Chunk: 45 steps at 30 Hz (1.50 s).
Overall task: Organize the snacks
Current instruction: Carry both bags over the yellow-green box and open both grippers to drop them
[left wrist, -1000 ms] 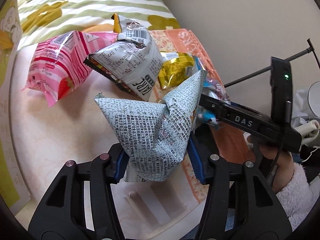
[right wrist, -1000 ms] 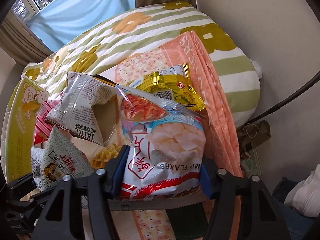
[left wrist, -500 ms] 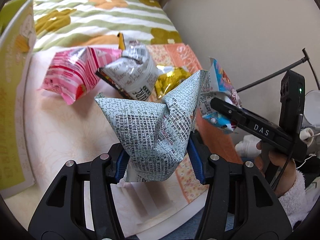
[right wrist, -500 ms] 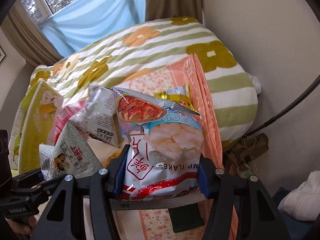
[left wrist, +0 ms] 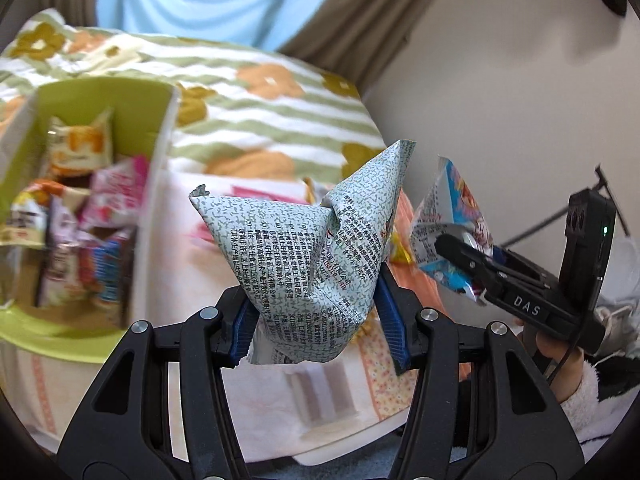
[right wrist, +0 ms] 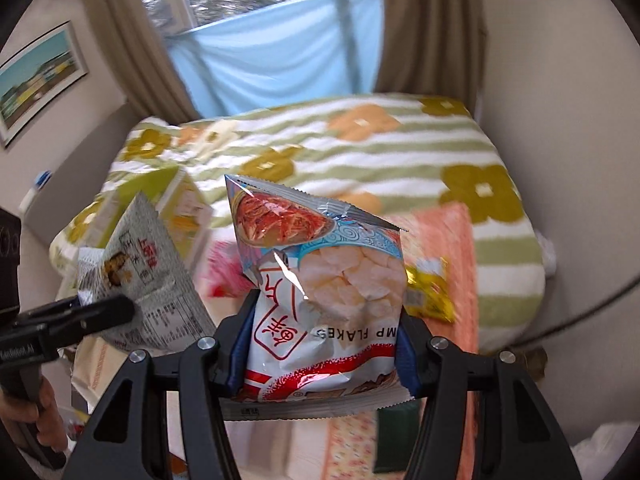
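In the left wrist view, the left gripper sits at lower centre, its blue-padded jaws clenched on a crumpled pale green-and-white snack bag covered in small black print, which stands up between them and fills the middle of the frame. At the left edge a lime-green open cardboard box holds several blurred snack packets. At the right, the right gripper is seen from the side, clamping a blue-and-white shrimp flakes bag.

In the right wrist view, that shrimp flakes bag fills the centre, grasped by the right gripper. The printed bag appears at the left, with the lime box behind it. A yellow foil packet lies right of centre on an orange patterned cloth, over a green-striped flowered blanket.
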{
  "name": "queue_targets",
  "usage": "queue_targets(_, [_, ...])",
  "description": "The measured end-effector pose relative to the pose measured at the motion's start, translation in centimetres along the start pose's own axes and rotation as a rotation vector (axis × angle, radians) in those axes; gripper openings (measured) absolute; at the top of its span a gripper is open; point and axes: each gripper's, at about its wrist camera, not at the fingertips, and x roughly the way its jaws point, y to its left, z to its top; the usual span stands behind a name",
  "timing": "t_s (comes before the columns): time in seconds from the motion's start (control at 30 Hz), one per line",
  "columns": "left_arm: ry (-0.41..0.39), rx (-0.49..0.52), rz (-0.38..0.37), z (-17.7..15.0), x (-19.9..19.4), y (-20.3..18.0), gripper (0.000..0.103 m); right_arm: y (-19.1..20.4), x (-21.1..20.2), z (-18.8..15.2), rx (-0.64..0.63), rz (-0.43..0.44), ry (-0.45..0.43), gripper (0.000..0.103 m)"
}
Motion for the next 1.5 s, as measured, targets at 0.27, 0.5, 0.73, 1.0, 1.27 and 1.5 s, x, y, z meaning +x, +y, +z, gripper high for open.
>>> queue_targets(0.27, [-0.105, -0.083, 0.028, 2.1, -7.2, 8.1, 0.050, 8.1, -0.2, 1.7, -0.062, 0.083, -0.064, 0.054])
queue_targets(0.5, [-0.114, -0.103, 0.107, 2.9, -11.6, 16.8, 0.050, 16.3, 1.7, 2.0, -0.073, 0.142, -0.055, 0.054])
queue_targets(0.73, [-0.033, -0.045, 0.188, 2.4, -11.7, 22.1, 0.050, 22.8, 3.9, 0.8, -0.064, 0.158, -0.036, 0.054])
queue_targets(1.0, [0.047, 0.044, 0.231, 2.2, -9.2, 24.0, 0.103, 26.2, 5.0, -0.7, -0.021, 0.091, 0.025, 0.054])
queue_targets(1.27, [0.052, -0.020, 0.230, 2.0, -9.2, 24.9, 0.103, 27.1, 6.6, 0.5, -0.044, 0.081, 0.056, 0.054])
queue_targets(1.5, [0.032, -0.031, 0.254, 2.3, -9.8, 24.7, 0.103, 28.3, 9.3, 1.9, -0.069, 0.130, 0.091, 0.054])
